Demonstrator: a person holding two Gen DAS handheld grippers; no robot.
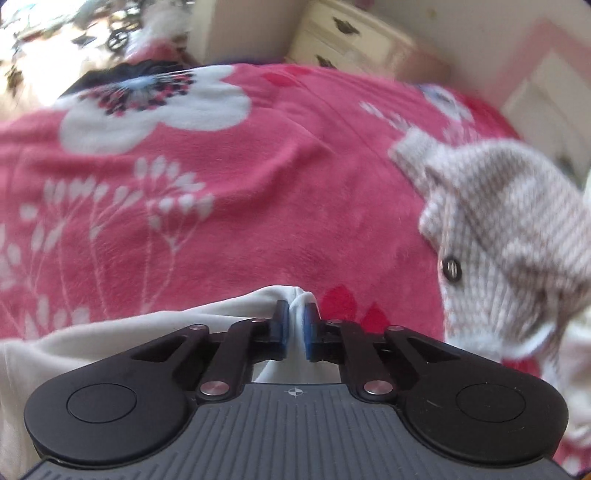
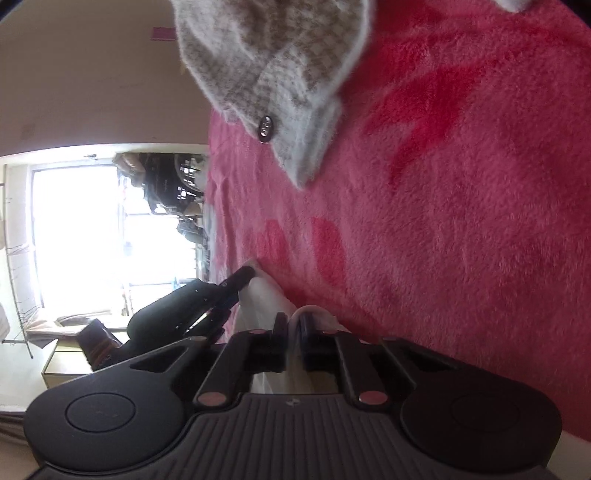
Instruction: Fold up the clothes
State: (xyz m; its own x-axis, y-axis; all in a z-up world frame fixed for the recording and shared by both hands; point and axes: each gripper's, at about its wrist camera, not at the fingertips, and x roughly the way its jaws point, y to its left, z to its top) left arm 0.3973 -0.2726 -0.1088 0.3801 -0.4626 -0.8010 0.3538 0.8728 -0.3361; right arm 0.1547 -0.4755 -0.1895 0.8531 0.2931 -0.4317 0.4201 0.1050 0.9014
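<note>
The pink floral blanket (image 1: 229, 206) filled nearly everything, spread wide across the bed, with a cream chest of drawers (image 1: 351, 33) tucked behind it and a bright window (image 2: 74, 229) off to the side in the right wrist view. On that blanket, the knitted beige cardigan (image 1: 509, 229) lay rumpled in a heap, one dark button (image 1: 451, 268) showing, well apart from the action.

And the action was the white garment (image 1: 110, 339)! It sat at the near edge of the blanket, partly lifted, and both claws had it. The left gripper (image 1: 294, 325) was clamped tight on a bunched edge of white cloth, blue pads pressing in from both sides. The right gripper (image 2: 294, 332) was pinched on white cloth too, a thin fold caught between its fingers, with the other tool visible just beside it in the right wrist view.

My read: a two-point hold on one edge, whether for spreading it flat or carrying a fold over, I could not tell. Either way, doing it well meant keeping both pinches firm, drawing the edge taut and level between them, and keeping the cloth off that cardigan.

The tally: two garments, one white, one knitted; two grippers; one blanket; one button in sight.
</note>
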